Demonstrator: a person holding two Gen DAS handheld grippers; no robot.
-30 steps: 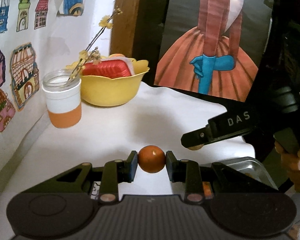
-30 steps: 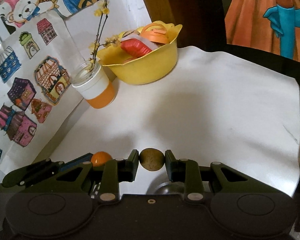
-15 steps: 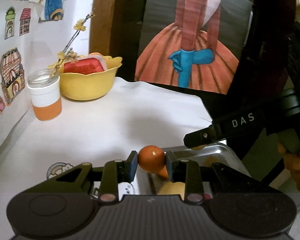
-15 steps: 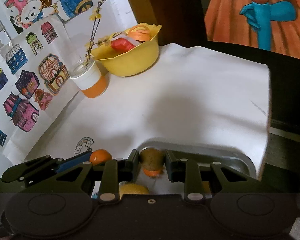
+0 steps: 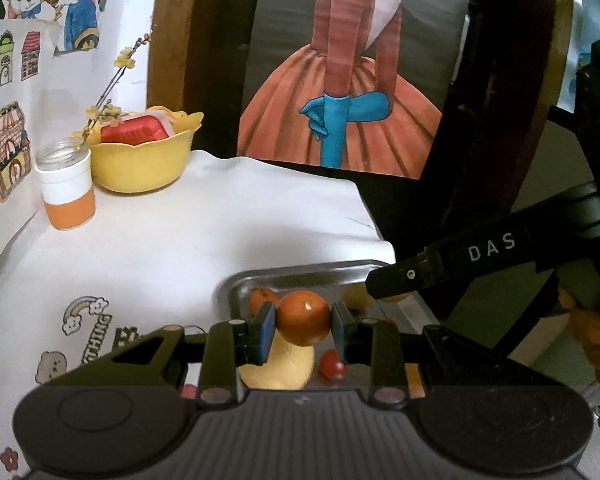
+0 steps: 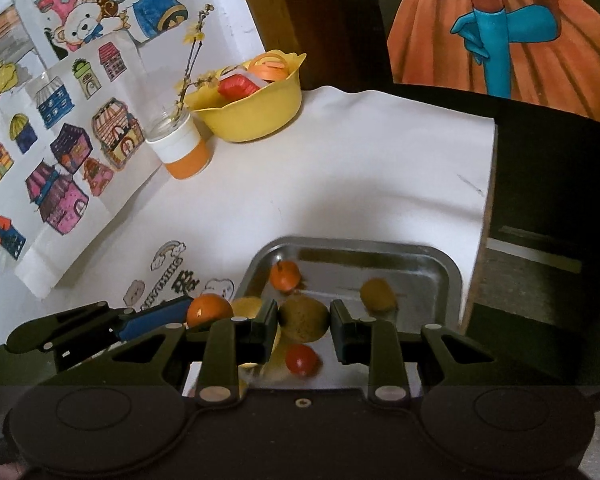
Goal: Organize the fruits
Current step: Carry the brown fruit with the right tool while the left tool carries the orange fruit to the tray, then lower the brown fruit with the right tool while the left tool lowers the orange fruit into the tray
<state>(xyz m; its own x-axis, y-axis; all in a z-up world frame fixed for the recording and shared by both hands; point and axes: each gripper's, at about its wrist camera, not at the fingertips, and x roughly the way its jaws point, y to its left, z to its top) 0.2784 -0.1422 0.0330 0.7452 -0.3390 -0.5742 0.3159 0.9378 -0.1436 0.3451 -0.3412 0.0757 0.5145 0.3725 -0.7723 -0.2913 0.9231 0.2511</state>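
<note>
My left gripper (image 5: 303, 328) is shut on an orange (image 5: 304, 317) and hovers over the near left part of a steel tray (image 5: 300, 270). My right gripper (image 6: 304, 326) is shut on a brownish-green kiwi (image 6: 303, 317) above the same tray (image 6: 440, 256). Lying in the tray are a small orange fruit (image 6: 285, 275), a second kiwi (image 6: 378, 295), a red cherry tomato (image 6: 301, 360) and a yellow fruit (image 5: 278, 364). In the right wrist view the left gripper with its orange (image 6: 209, 309) shows at the tray's left edge.
A yellow bowl (image 6: 256, 114) with red and orange items stands at the back left, beside a glass jar (image 6: 180, 146) holding a flowering twig. The white table ends at the right (image 6: 488, 184). Drawings cover the left wall. A hand (image 5: 592, 320) holds the right gripper's handle.
Both grippers have drawn back from the far table with their fruits and now hover over the steel tray, which has come fully into view with its fruits.
</note>
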